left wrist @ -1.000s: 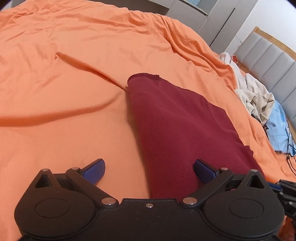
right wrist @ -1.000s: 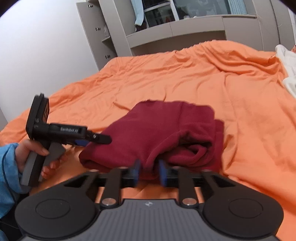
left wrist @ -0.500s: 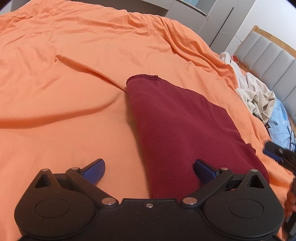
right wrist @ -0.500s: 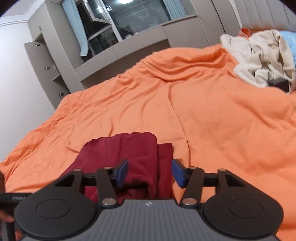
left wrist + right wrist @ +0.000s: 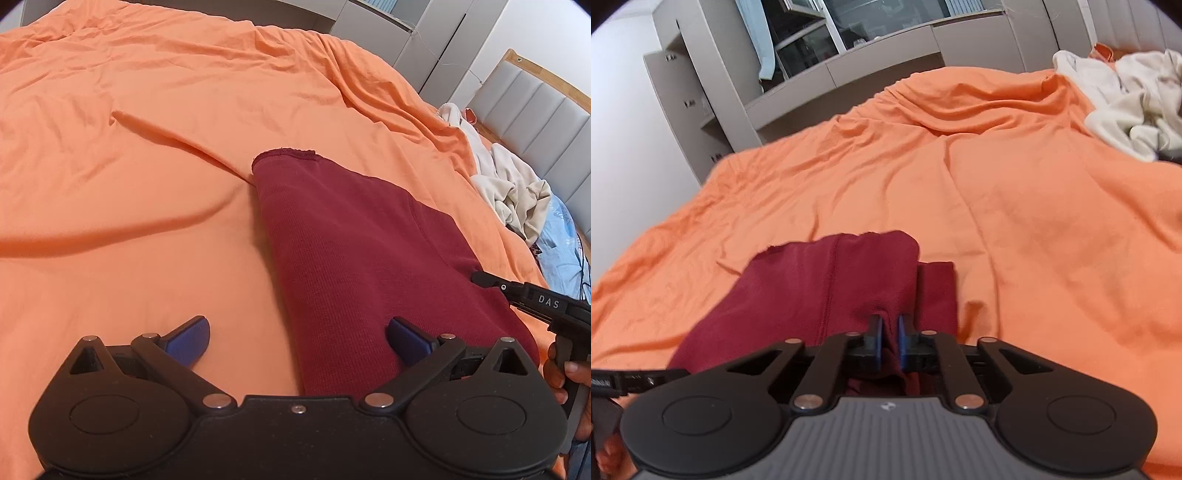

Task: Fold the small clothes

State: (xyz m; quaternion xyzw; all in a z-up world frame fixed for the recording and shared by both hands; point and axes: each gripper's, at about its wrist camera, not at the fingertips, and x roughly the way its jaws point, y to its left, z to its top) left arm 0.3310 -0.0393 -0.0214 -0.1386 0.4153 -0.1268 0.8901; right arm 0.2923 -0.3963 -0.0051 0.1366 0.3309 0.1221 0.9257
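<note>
One dark red garment (image 5: 354, 266) lies on the orange bed (image 5: 147, 147), already doubled into a long narrow strip with a lower layer showing along its right edge, so I judge at least one further fold across its length is left, while the cream clothes (image 5: 1126, 99) heaped near the headboard look untouched. The right gripper (image 5: 889, 341) has its jaws pinching the strip's near edge, and the left gripper (image 5: 297, 332) hangs with jaws spread, one over the cloth, one over the sheet. Only the letters "DAS" on the right tool's side can be read.
</note>
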